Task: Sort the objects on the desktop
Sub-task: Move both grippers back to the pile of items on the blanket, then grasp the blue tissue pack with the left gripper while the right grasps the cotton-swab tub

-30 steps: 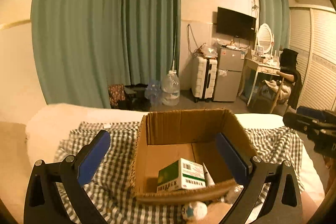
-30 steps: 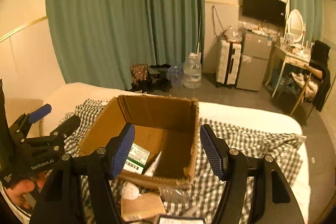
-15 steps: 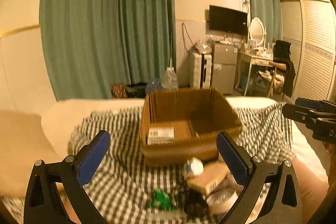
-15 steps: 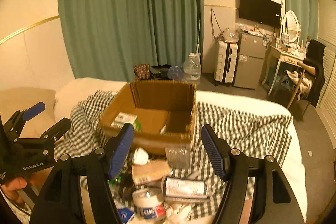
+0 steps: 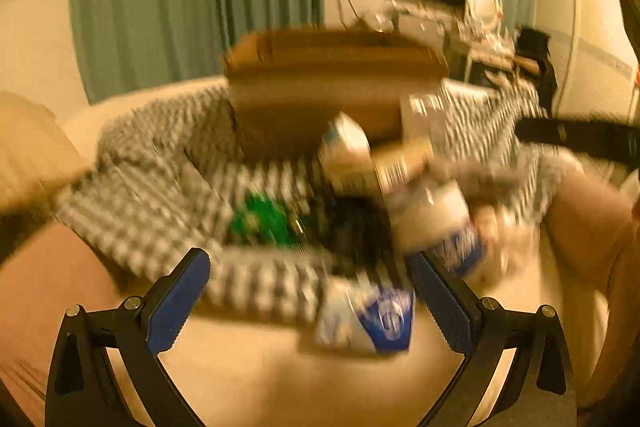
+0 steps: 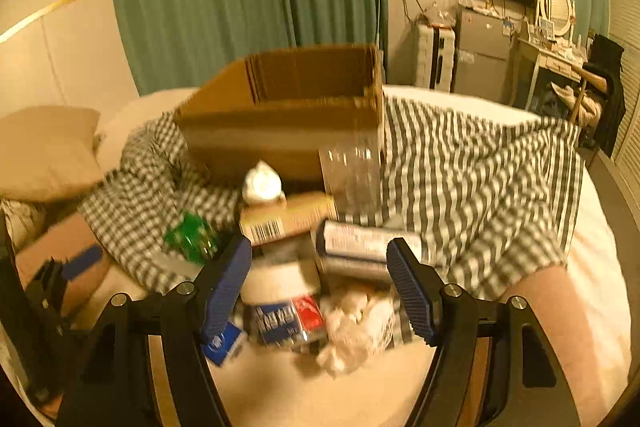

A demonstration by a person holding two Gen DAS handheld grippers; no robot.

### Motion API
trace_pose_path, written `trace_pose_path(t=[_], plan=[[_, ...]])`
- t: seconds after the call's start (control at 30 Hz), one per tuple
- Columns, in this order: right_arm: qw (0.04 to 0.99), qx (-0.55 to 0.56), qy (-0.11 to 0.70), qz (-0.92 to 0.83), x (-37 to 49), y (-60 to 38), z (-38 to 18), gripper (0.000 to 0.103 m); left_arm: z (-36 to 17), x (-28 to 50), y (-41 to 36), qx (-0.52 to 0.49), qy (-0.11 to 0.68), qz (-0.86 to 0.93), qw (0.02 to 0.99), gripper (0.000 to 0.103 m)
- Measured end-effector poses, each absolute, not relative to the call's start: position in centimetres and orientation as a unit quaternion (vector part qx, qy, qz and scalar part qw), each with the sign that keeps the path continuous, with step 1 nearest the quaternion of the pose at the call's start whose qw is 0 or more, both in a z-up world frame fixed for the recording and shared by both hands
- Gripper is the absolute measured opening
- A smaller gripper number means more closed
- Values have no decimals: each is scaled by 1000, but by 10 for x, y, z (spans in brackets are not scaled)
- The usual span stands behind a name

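I see an open cardboard box [image 6: 280, 115] standing upright on the checked cloth. Just in front of it the clutter lies heaped: a clear plastic cup [image 6: 352, 175] upright against the box wall, a white crumpled ball [image 6: 262, 183], a tan barcode carton [image 6: 288, 219] on its side, a green packet [image 6: 190, 237], a silvery can [image 6: 360, 247] lying flat, a white-lidded jar [image 6: 280, 299] and crumpled tissue [image 6: 356, 323].

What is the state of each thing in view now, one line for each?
Box: open at the top, upright on the checked cloth.
Clear cup: upright, looks empty.
Can: lying on its side.
Jar: between the right gripper's blue pads, not gripped.
Right gripper: open, jaws have just been opening.
Left gripper: open, holds nothing.
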State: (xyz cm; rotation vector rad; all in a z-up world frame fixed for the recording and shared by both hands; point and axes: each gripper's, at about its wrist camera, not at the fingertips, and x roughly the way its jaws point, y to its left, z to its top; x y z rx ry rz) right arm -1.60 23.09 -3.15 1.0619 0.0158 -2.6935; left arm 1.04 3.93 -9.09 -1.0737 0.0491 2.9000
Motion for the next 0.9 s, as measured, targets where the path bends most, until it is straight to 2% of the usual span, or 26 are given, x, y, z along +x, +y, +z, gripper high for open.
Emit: trace_pose_path(t=[0.3,0.73,0.77,0.9], plan=[[111,387,-2,-915,-12,239,-60,70,-137,13,57,-392,24,917,66,103],[126,412,17,-902,-13,218,-77,70,-162,-4,58,-421,16,904,72,103],[125,415,16,-901,-14,219,-77,70,-163,-5,59,-425,19,902,72,101],[124,417,20,-900,-14,218,-80,70,-167,-6,61,-434,18,895,95,77]])
